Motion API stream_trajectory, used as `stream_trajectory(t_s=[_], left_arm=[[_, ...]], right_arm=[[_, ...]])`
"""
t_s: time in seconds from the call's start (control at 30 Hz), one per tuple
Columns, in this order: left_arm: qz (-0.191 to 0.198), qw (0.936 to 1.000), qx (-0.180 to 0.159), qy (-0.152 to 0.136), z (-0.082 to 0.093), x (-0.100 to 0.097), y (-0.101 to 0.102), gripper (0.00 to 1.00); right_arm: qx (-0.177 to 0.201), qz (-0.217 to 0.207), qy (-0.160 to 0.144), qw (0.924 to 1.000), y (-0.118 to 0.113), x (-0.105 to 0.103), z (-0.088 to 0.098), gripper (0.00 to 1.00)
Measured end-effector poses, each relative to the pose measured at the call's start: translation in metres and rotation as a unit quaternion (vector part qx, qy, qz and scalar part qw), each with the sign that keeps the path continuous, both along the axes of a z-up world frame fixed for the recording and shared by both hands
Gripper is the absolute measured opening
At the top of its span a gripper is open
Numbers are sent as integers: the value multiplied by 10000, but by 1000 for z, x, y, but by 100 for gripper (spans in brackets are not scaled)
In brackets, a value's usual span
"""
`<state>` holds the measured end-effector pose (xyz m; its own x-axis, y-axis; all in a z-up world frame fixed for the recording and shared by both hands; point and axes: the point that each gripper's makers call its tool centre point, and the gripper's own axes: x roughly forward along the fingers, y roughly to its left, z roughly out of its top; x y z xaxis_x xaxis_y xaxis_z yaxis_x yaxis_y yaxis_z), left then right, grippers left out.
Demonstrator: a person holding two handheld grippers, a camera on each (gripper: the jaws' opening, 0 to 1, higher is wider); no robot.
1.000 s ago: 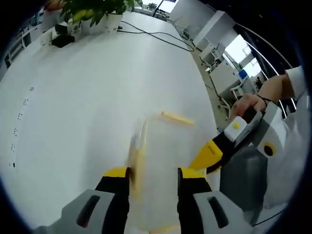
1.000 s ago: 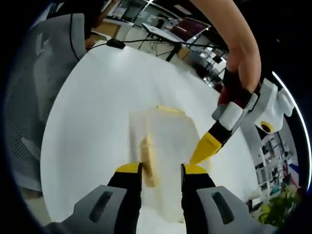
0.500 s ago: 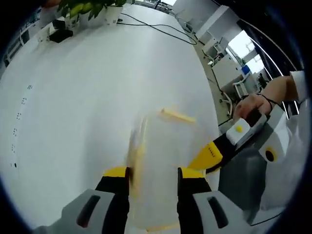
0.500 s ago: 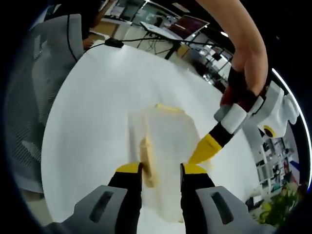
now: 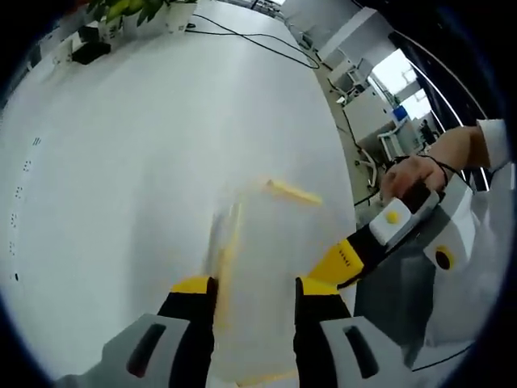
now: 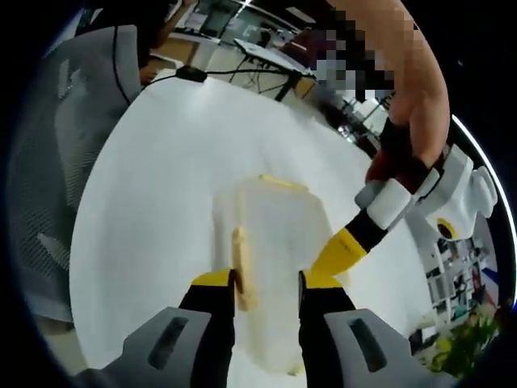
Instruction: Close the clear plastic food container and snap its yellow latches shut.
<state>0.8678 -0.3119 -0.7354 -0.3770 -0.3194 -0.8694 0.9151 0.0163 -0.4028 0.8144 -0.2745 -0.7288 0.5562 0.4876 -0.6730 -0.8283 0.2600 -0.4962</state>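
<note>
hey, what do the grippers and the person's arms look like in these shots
Each hand-held gripper has grey moulded bodies with dark slots and black jaws capped in yellow: the left hand-held gripper and the right hand-held gripper. Seen from the side, the right one has a white housing with a yellow dot. One arm wears a white sleeve and a dark wristband.

Yellows and whites across a pale table (image 5: pixel 145 162)

Clear, milky container (image 6: pixel 279 242) with yellow latches (image 6: pixel 240 267); yellow-tipped, black-and-grey left gripper (image 5: pixel 254 291) and right gripper (image 6: pixel 266 283); white tabletop crossed by a black cable (image 5: pixel 258 48); green plant (image 5: pixel 129 8); grey mesh chair (image 6: pixel 56 121).
</note>
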Motion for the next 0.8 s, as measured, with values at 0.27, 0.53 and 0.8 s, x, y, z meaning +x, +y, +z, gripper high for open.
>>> stream_trajectory(t_s=[0.27,0.53,0.8], left_arm=[[165,9998,-89,46,2,5,-1,34],[344,9988,-336,-19,6,1,-3,36],[708,9937,-868,-67,16,7,-8,34]], right_arm=[[-15,42,-93,9999,4,0,1,27],[72,52,-81,9999,7,1,3,29],[311,-149,99,9994,4,-1,5,35]])
